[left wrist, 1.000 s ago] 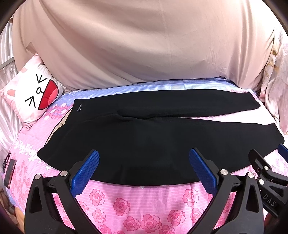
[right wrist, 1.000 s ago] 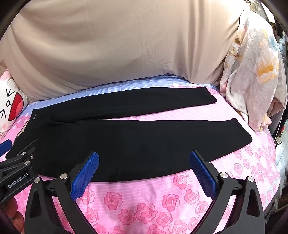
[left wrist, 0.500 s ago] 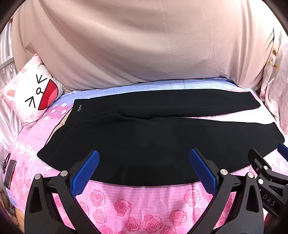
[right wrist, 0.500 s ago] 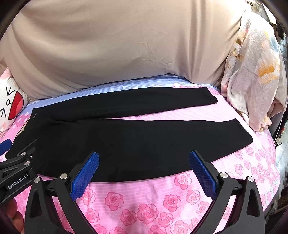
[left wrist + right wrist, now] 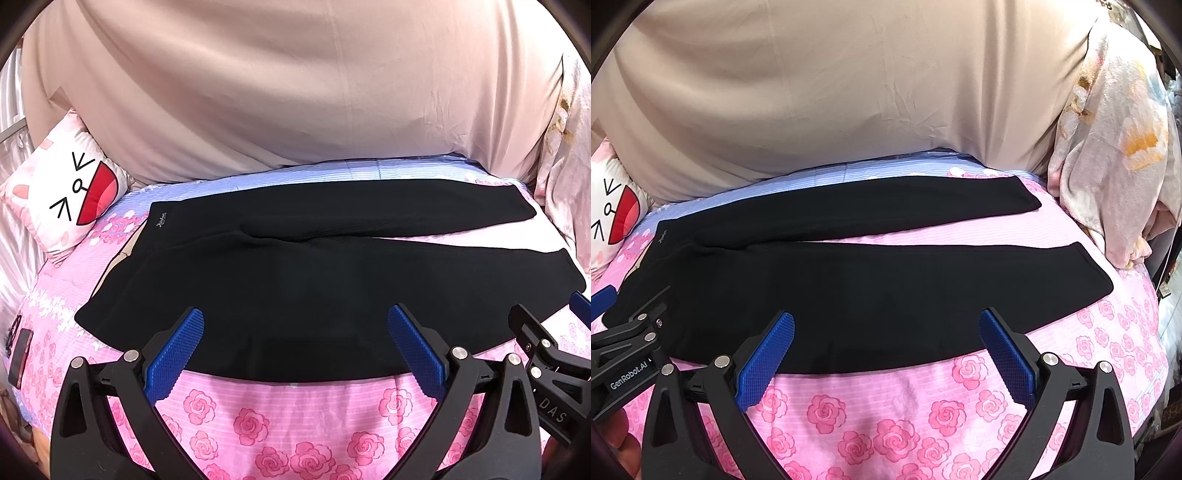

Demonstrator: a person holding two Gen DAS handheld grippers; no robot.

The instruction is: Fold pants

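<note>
Black pants [image 5: 332,288] lie spread flat across the pink rose-print bedsheet [image 5: 288,424], waistband toward the cartoon-face pillow [image 5: 62,199], both legs stretched out to the right and unfolded; left gripper [image 5: 295,350] hovers wide apart at the near hem, right gripper [image 5: 886,350] equally spread beside it, neither holding any cloth

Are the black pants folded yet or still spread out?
Spread out. The black pants lie flat on the pink bedspread, both legs apart and at full length, no fold visible.
</note>
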